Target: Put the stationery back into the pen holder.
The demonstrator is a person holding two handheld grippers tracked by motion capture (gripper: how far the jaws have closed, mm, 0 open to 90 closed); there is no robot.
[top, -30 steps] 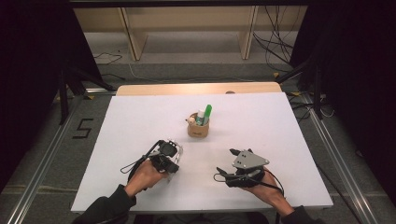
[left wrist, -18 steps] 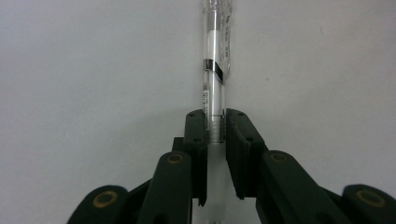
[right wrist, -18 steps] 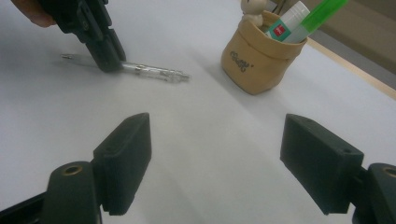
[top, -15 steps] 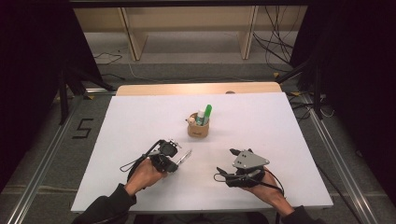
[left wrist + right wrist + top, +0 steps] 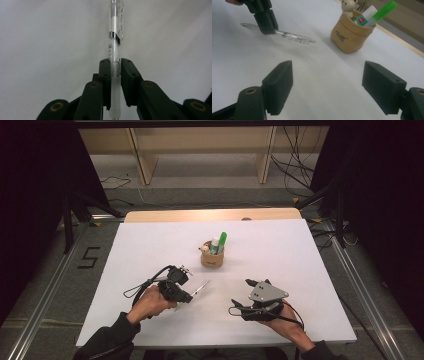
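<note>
The left gripper (image 5: 189,296) sits at about seven o'clock from the table's (image 5: 310,270) centre, its fingers (image 5: 105,72) closed tight on a clear pen (image 5: 115,50); the left gripper view shows the pen clamped near its frosted grip, the barrel running straight out past the tips, a dark band and a printed label farther along it; in the high view the pen's free end points toward one o'clock, toward the pouch, and lies low over the white sheet, though whether it touches I cannot tell; in the right gripper view the same pen (image 5: 294,36) slants across the sheet under the left gripper's black fingers (image 5: 265,21).

The right gripper (image 5: 327,90) rests at about five o'clock, well apart from the left; its fingers (image 5: 280,82) are spread wide with nothing between them, only bare sheet.

A small tan pouch (image 5: 212,258) stands upright near the table's centre, at about one o'clock from the left gripper; it holds a green marker (image 5: 222,241) leaning toward one o'clock, a white tube with a red label (image 5: 363,17) beside it, and a small bear figure (image 5: 348,5) at its rim.
</note>
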